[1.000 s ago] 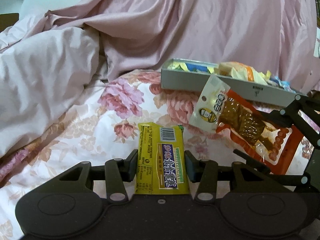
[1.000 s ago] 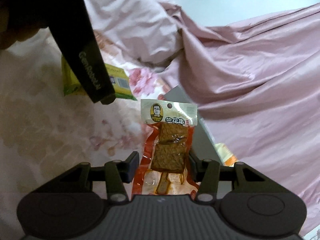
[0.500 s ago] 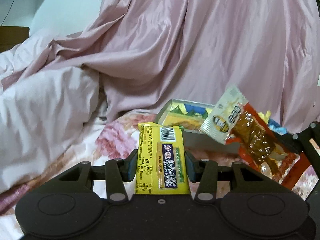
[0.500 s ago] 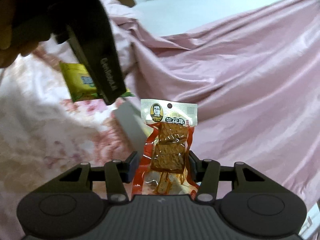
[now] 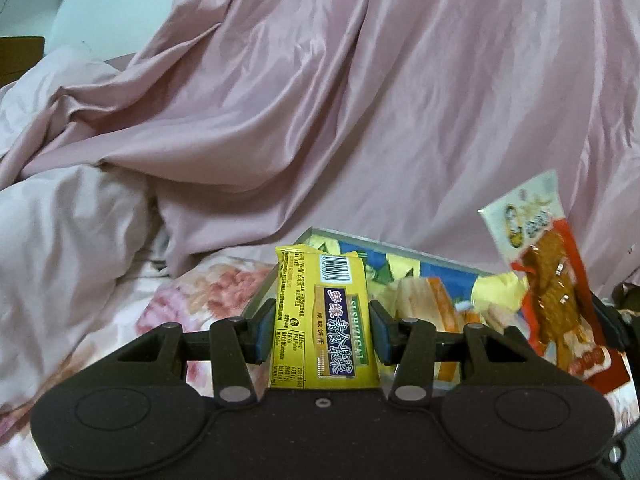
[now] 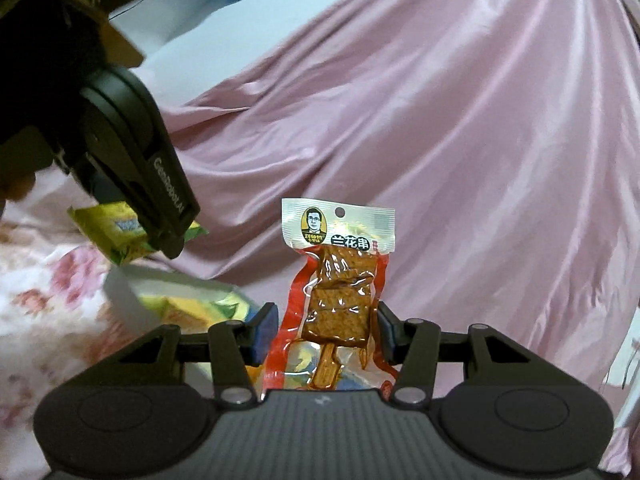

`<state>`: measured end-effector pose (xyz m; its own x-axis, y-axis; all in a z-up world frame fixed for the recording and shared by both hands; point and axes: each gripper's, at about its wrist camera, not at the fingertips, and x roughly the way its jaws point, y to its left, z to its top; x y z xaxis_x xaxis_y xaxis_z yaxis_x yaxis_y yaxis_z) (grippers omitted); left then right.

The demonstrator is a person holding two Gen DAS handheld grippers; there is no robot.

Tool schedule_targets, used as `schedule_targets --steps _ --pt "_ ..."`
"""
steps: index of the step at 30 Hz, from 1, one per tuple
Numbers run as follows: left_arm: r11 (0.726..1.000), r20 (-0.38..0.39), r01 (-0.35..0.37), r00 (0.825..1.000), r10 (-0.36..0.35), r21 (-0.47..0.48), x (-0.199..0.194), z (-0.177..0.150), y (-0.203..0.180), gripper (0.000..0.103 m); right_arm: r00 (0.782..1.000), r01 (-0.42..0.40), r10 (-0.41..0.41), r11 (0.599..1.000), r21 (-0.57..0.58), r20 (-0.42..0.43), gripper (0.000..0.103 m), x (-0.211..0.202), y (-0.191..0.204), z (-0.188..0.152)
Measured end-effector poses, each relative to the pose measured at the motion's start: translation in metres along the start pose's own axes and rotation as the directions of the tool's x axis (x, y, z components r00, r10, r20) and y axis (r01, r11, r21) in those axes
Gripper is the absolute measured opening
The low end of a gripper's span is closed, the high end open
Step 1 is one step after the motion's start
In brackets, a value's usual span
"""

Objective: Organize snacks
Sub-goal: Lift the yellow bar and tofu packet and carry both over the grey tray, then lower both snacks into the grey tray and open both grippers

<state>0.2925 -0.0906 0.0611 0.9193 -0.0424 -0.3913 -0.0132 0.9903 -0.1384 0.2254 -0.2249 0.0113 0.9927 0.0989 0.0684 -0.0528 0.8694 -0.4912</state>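
Observation:
My left gripper (image 5: 322, 334) is shut on a yellow snack pack (image 5: 324, 312) with a barcode, held upright above the near edge of a grey tray (image 5: 360, 242). My right gripper (image 6: 326, 332) is shut on a red-and-clear tofu skewer pack (image 6: 338, 292), also upright. In the left wrist view that red pack (image 5: 552, 276) hangs at the right, over the tray. In the right wrist view the left gripper (image 6: 160, 200) with the yellow pack (image 6: 116, 232) shows at upper left, above the tray (image 6: 124, 300).
The tray holds several yellow, blue and orange snack packs (image 5: 432, 292). It lies on a floral bedsheet (image 5: 192, 304). A rumpled pink satin quilt (image 5: 360, 100) rises behind it, and a paler quilt (image 5: 60, 232) bulges at the left.
Both grippers have risen and moved forward with their packs, from above the bedsheet to over the tray. The tray now sits closer and lower in both views.

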Motion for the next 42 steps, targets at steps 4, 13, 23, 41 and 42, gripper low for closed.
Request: schedule_targets --steps 4,13,23,41,42 --pt "1.0 0.007 -0.008 1.0 0.008 0.005 0.029 0.013 -0.014 0.049 0.999 0.033 -0.033 0.998 0.061 -0.004 0.055 0.021 -0.016 -0.008" --pt "0.999 -0.002 -0.046 0.999 0.046 -0.028 0.091 0.007 -0.033 0.05 0.998 0.014 -0.001 0.976 0.217 -0.059 0.055 0.052 -0.035 -0.025" --pt "0.999 -0.039 -0.048 0.998 0.048 0.009 0.114 -0.008 -0.045 0.048 0.992 -0.011 0.048 0.955 0.296 -0.118 0.055 0.076 -0.03 -0.032" --pt "0.999 -0.061 -0.047 0.997 0.048 0.02 0.12 -0.015 -0.051 0.043 0.968 -0.062 0.157 0.903 0.425 -0.193 0.061 0.086 -0.038 -0.034" --pt "0.999 -0.061 -0.047 0.997 0.048 0.019 0.12 -0.014 -0.051 0.045 0.966 -0.065 0.166 0.897 0.437 -0.196 0.061 0.087 -0.039 -0.035"
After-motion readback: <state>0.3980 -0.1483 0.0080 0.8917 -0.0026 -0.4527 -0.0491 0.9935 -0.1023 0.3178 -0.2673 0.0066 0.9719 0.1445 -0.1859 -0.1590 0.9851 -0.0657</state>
